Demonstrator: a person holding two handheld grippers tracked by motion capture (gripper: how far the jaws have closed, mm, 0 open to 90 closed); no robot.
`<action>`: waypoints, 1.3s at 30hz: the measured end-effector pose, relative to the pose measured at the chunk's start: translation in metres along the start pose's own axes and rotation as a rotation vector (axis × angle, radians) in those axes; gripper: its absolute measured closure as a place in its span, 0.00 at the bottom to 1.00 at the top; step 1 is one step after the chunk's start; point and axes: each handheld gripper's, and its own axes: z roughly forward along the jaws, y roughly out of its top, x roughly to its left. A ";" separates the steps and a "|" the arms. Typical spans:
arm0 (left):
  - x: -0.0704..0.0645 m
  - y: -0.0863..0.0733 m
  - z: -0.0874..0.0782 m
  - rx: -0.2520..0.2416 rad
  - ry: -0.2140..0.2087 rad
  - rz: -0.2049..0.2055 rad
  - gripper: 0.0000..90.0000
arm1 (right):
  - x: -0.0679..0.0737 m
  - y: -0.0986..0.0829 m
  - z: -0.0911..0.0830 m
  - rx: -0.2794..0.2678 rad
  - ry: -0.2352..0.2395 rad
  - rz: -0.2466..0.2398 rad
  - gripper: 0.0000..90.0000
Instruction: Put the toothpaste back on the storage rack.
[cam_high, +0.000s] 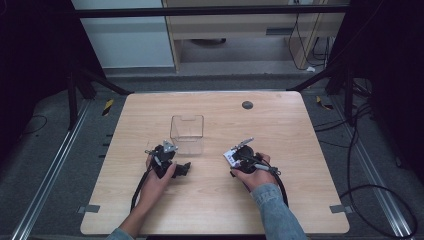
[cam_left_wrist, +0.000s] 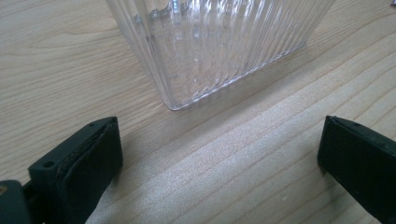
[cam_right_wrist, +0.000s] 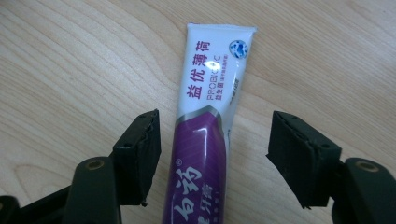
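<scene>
Toothpaste tube (cam_high: 230, 156) lies flat on the wooden bench (cam_high: 215, 200) in the high view, just at the front of the right gripper (cam_high: 239, 155), while the left gripper (cam_high: 172, 152) sits close beside a clear box (cam_high: 187, 132) that stands upright on the bench. From the left gripper view, the spread jaws frame bare wood, and the ribbed clear box (cam_left_wrist: 219, 42) stands ahead of them, apart from both, its near corner closest to the left jaw. From the right gripper view, the toothpaste tube (cam_right_wrist: 205, 126) runs lengthwise between the wide-spread jaws of the right gripper (cam_right_wrist: 212, 154), touching neither; its long axis points away from the gripper, flat crimped end farthest off. That far part is white with purple characters and a small blue emblem; the near part is purple with white characters.
</scene>
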 end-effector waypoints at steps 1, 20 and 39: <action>0.000 0.000 0.000 0.000 0.000 0.000 0.00 | 0.000 0.001 0.001 0.003 0.003 0.006 0.39; 0.000 0.000 0.000 0.000 0.000 0.000 0.00 | 0.001 0.003 0.015 0.050 0.041 0.027 0.46; 0.000 0.000 0.000 0.000 0.000 0.000 0.00 | 0.001 0.010 0.018 0.095 0.060 0.036 0.56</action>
